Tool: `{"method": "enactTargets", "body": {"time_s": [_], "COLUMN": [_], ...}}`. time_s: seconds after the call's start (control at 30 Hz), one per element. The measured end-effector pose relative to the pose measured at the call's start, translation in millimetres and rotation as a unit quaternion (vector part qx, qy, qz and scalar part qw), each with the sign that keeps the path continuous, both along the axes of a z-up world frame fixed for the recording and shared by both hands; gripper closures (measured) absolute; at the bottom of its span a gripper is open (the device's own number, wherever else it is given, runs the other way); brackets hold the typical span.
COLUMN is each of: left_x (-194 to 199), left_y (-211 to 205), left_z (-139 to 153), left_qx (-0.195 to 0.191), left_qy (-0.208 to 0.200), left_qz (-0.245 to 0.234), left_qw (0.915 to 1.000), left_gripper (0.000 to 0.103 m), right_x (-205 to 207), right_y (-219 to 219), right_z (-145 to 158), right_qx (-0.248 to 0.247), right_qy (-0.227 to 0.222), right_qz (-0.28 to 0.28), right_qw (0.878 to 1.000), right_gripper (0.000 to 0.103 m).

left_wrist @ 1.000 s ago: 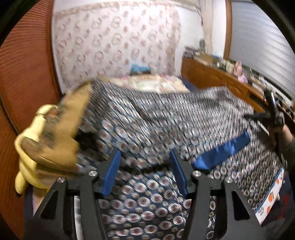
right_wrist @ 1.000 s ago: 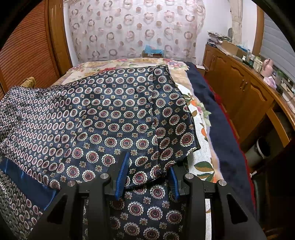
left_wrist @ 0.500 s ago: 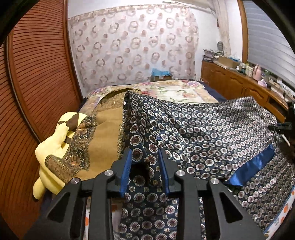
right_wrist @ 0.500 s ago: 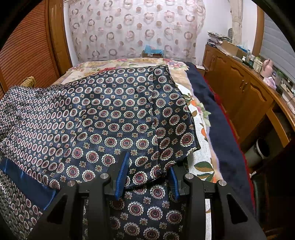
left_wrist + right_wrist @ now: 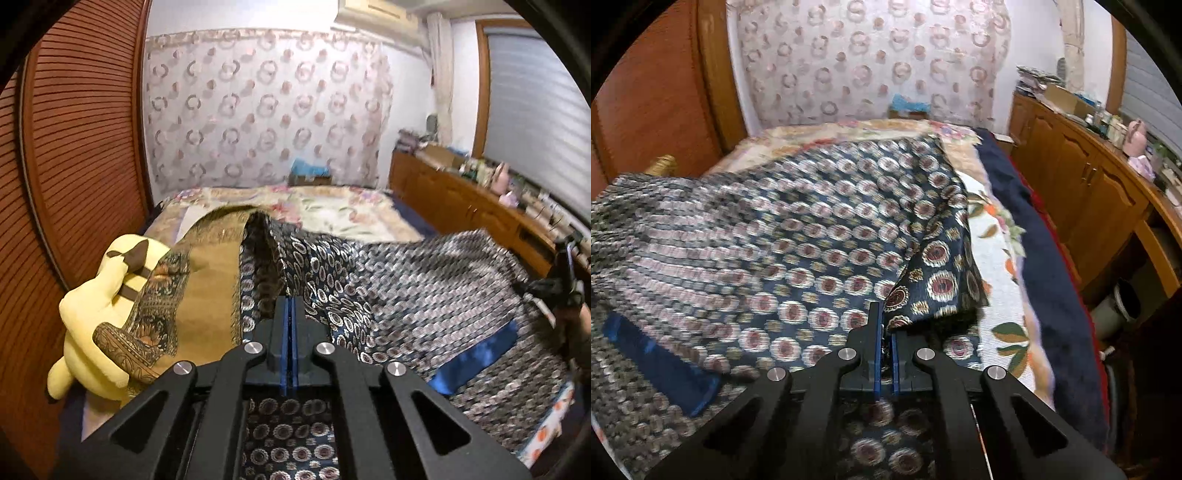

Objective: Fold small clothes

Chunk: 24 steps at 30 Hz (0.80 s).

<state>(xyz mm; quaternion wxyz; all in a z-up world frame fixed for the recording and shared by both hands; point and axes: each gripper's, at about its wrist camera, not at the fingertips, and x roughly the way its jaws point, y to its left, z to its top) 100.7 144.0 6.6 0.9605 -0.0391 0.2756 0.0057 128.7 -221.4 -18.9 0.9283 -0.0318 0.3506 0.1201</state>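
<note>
A navy garment point(image 5: 424, 288) printed with round medallions and crossed by a plain blue band point(image 5: 476, 354) lies spread over the bed. My left gripper point(image 5: 289, 306) is shut on its left edge, and the cloth rises in a peaked fold from the pads. In the right wrist view the same garment point(image 5: 798, 236) is blurred; my right gripper point(image 5: 884, 325) is shut on its right front corner, which bunches up between the blue pads. The right gripper and the hand holding it also show at the far right of the left wrist view point(image 5: 565, 280).
A floral bedspread point(image 5: 343, 210) covers the bed. A tan patterned cloth point(image 5: 210, 288) and a yellow plush toy point(image 5: 99, 306) lie at the left edge by the slatted wooden wall point(image 5: 74, 147). A wooden cabinet point(image 5: 1086, 192) with clutter runs along the right; a dark blue blanket point(image 5: 1049, 280) edges the bed.
Both grippers have closed on the garment, the left first and the right in the last half second. The left one has risen and drawn the edge up into a fold; the cloth now shows motion blur.
</note>
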Motion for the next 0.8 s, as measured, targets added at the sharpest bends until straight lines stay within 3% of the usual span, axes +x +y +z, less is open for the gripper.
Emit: {"method": "enactTargets", "body": {"time_s": [0.17,0.37,0.8], "left_x": [-16,-34,-71], "left_y": [11,20,30], "left_z": [14,13,-27], "left_qx": [-0.033,-0.037,-0.078], "left_qy": [-0.018,-0.021,0.008], "left_qz": [-0.01,-0.014,-0.004], "left_qw": [0.9992,0.999,0.9969], "left_gripper": [0.101,0.101,0.101], "right_x": [-34,-88,-164], "right_y": [3,-6,-43], "right_z": [33,66,57], "right_qx": [0.015,0.038,0.041], "right_qy": [-0.049,-0.082,-0.086], "right_qz": [0.028,0.059,0.057], "right_qw": [0.998,0.994,0.994], "right_gripper": [0.1,0.1,0.1]}}
